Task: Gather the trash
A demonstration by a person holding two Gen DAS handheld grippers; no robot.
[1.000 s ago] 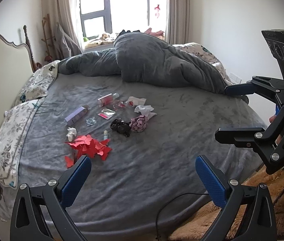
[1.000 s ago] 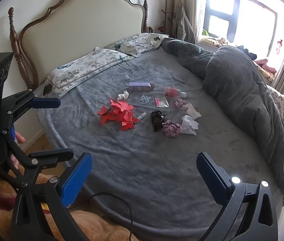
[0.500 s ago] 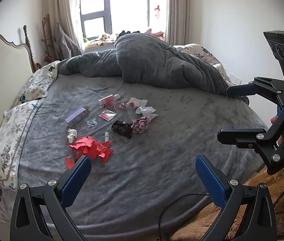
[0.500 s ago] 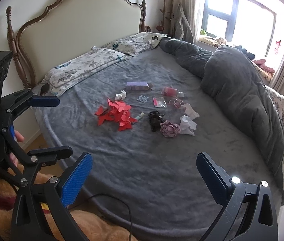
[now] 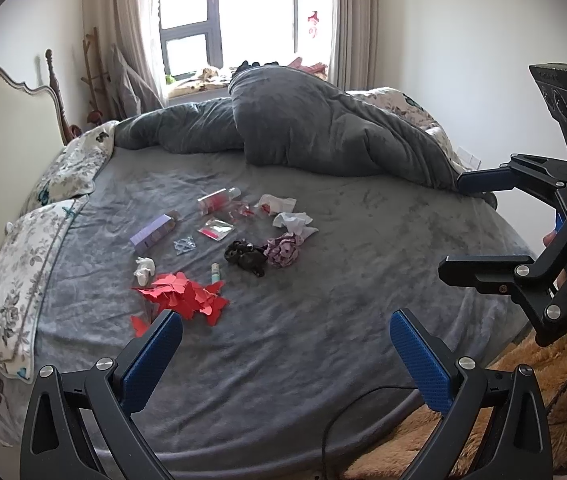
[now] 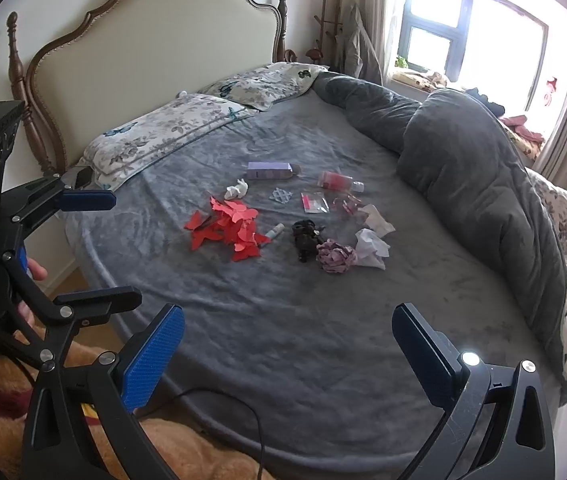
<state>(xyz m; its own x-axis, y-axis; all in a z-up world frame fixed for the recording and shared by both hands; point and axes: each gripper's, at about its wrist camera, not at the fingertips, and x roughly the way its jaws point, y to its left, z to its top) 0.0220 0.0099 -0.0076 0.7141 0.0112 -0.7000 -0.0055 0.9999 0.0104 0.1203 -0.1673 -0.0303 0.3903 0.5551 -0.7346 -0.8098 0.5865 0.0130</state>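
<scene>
Trash lies scattered mid-bed on the grey sheet (image 5: 323,312): red paper butterflies (image 5: 187,298) (image 6: 231,226), a purple box (image 5: 151,232) (image 6: 269,171), white tissues (image 5: 293,222) (image 6: 371,246), a pink crumpled wad (image 5: 281,250) (image 6: 335,258), a black clump (image 5: 245,258) (image 6: 305,236), a pink bottle (image 5: 215,200) (image 6: 337,181), and small packets (image 5: 215,230). My left gripper (image 5: 283,356) is open and empty at the bed's near edge; it also shows in the right wrist view (image 6: 95,252). My right gripper (image 6: 289,356) is open and empty; it also shows in the left wrist view (image 5: 467,224).
A heaped grey duvet (image 5: 323,136) (image 6: 471,168) lies along the far side. Floral pillows (image 6: 187,128) sit by the headboard (image 6: 151,52). A black cable (image 6: 243,420) runs over the bed's near edge. A brown furry rug (image 5: 523,420) lies below.
Both grippers have pulled back and lifted slightly; the trash sits a little farther off in both views. Both stay open and empty.
</scene>
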